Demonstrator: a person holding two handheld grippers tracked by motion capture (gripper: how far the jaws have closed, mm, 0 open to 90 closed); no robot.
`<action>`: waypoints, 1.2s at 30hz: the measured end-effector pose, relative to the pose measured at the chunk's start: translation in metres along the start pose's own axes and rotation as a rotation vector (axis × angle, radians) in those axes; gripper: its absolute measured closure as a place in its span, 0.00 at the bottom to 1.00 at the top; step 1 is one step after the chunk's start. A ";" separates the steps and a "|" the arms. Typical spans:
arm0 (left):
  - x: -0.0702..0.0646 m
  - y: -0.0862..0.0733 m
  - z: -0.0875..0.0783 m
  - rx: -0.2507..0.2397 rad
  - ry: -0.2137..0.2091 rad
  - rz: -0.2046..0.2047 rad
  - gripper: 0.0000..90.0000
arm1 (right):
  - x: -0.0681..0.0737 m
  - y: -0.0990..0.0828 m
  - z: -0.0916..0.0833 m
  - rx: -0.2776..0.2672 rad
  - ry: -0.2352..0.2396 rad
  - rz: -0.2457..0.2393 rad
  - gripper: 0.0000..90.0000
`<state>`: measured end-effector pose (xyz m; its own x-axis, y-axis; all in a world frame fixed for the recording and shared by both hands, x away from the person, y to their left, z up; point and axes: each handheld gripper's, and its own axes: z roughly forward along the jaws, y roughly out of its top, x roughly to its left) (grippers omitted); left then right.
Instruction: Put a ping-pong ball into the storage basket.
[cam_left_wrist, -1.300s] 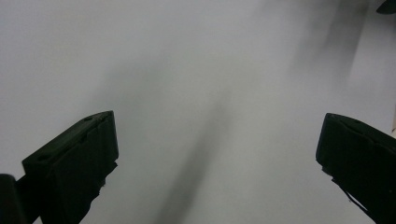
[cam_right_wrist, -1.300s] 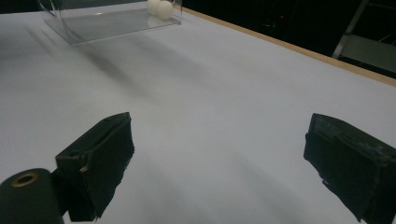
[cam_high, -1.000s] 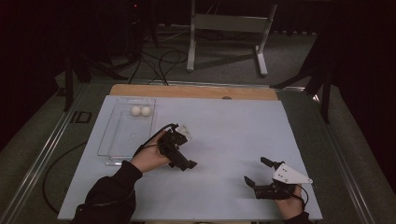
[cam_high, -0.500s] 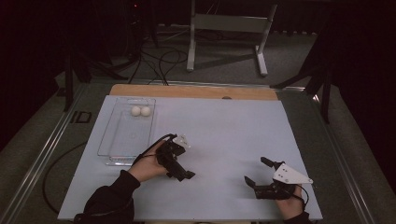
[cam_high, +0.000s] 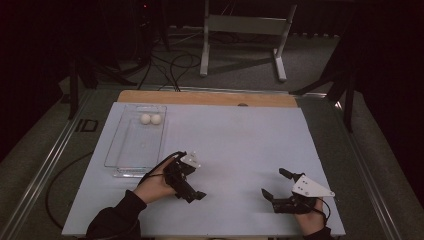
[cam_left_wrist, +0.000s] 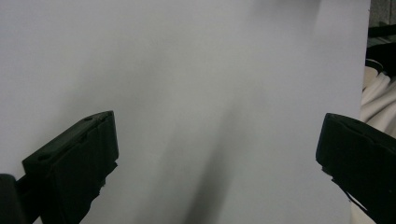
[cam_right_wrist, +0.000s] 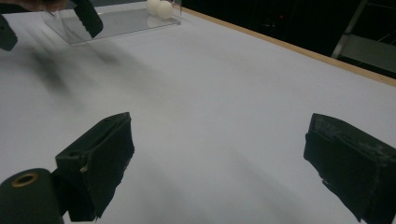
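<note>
Resting in a clear tray (cam_high: 131, 150), two white balls (cam_high: 150, 119) — both tongs spread, empty.

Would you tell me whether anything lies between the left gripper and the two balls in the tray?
Nothing solid but the clear tray's near wall. The left gripper, open, sits just past the tray's near right corner; the balls lie at the far end, bare tray floor between.

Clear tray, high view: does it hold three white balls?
No, the clear tray holds two white balls, side by side at its far end.
</note>
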<state>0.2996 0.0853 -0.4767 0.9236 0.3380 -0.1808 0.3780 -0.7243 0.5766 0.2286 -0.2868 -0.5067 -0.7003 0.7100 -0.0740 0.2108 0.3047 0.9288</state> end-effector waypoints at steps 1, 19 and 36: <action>-0.001 -0.001 0.000 -0.001 0.001 0.000 0.00 | 0.000 0.000 0.000 -0.001 0.002 0.003 0.09; -0.015 -0.021 -0.008 -0.023 -0.008 0.005 0.00 | 0.000 0.000 0.000 0.000 0.004 0.000 0.09; -0.017 -0.050 -0.013 -0.017 -0.021 -0.021 0.00 | 0.001 0.000 0.001 0.004 0.005 0.003 0.09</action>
<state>0.2647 0.1234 -0.4925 0.9166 0.3402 -0.2100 0.3966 -0.7068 0.5858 0.2286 -0.2855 -0.5070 -0.7029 0.7079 -0.0697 0.2153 0.3052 0.9276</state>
